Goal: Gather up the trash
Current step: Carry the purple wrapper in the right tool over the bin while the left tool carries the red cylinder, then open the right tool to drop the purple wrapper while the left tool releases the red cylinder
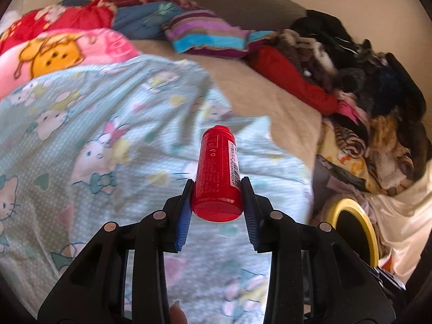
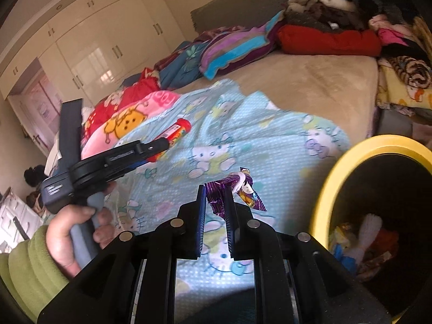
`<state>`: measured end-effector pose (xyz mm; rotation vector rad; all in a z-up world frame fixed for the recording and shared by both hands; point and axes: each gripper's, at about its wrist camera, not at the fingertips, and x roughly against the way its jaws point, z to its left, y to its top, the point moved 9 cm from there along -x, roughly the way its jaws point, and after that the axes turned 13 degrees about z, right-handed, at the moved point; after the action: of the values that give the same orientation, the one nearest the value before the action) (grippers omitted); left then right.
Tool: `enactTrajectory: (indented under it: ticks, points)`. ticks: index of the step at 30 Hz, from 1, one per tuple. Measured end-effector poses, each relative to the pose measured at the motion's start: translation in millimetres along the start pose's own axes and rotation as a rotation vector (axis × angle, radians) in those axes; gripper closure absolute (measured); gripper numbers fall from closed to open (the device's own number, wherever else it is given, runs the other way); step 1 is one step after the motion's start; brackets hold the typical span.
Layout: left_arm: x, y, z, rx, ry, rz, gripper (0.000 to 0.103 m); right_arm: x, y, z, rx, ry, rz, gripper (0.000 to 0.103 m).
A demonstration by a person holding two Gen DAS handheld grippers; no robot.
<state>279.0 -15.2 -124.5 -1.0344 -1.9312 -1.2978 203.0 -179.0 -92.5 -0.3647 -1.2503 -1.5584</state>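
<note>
two grippers are in use, and both carry trash above a bed. the left gripper [image 1: 217,197] has its jaws narrow, pressed on a red tube [image 1: 218,172]; its blue pads [image 1: 184,216] touch the near end on both sides. the long axis of the tube runs away from the camera, flat cap near, rounded end far and slightly up. small print on it is not readable. the right gripper [image 2: 216,205] has its jaws almost closed on a purple wrapper [image 2: 232,191]; the crumpled foil sticks out past the fingertips to the right, and its picture is hard to make out. a hand [image 2: 73,232] in a green sleeve [image 2: 27,264] holds the left gripper. just to the right is a yellow-rimmed bin [image 2: 332,178], cut off by the frame, with dim, unclear things inside. below lies a cat-print blanket [image 1: 108,135]; further away, blurred piles of clothes [image 1: 364,81].
</note>
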Motion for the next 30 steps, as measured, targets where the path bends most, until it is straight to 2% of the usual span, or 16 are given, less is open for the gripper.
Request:
enactTrajectory:
  ticks: [9,17,30]
  points:
    - [12,-6,-49,-0.085,-0.055,-0.014,0.076,28,-2,-32,-0.065,-0.037,-0.049,0.09]
    - [18,-15,-77,-0.139,-0.084,-0.01,0.076,53,-7,-58,-0.119,-0.069,-0.087,0.09]
    - [11,-51,-146,-0.305,-0.146,0.053,0.076,92,-23,-130,-0.269,-0.152,-0.13,0.09]
